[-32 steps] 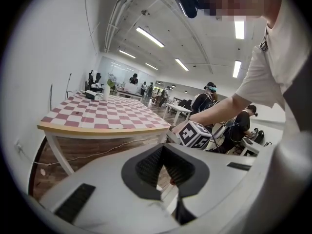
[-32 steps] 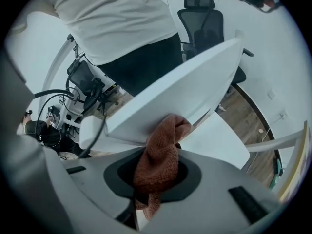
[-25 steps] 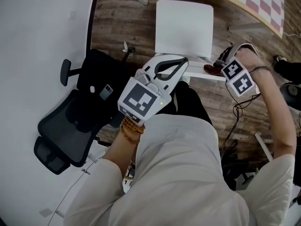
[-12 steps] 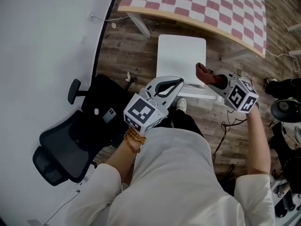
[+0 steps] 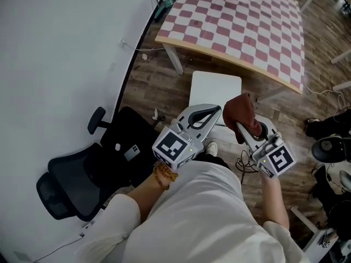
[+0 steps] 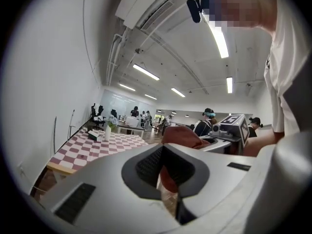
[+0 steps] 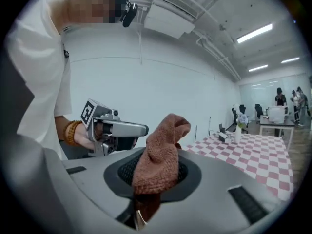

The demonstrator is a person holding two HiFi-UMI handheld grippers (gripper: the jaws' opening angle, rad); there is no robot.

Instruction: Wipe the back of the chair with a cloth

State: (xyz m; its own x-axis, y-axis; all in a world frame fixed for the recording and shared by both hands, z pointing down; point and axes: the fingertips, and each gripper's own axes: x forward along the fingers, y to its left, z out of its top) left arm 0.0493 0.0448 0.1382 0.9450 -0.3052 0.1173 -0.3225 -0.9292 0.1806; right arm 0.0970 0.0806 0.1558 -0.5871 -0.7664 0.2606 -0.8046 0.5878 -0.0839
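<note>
In the head view, a white chair (image 5: 215, 92) stands on the wood floor, seen from above. My right gripper (image 5: 242, 126) is shut on a rust-brown cloth (image 5: 241, 111) and holds it up in the air over the chair's near right side. In the right gripper view the cloth (image 7: 163, 140) stands bunched up out of the right gripper (image 7: 157, 152). My left gripper (image 5: 215, 111) is shut and holds nothing, hovering just left of the cloth. In the left gripper view, the left gripper (image 6: 163, 147) points toward the cloth (image 6: 183, 135).
A red-and-white checkered table (image 5: 241, 21) stands beyond the chair. A black office chair (image 5: 77, 179) sits by the white wall at the left. Cables and dark gear (image 5: 329, 147) lie on the floor at the right. People stand far off in the room.
The right gripper has lifted the cloth off the chair's back edge and brought it left toward the left gripper. The view has swung up, and the checkered table now shows fully.
</note>
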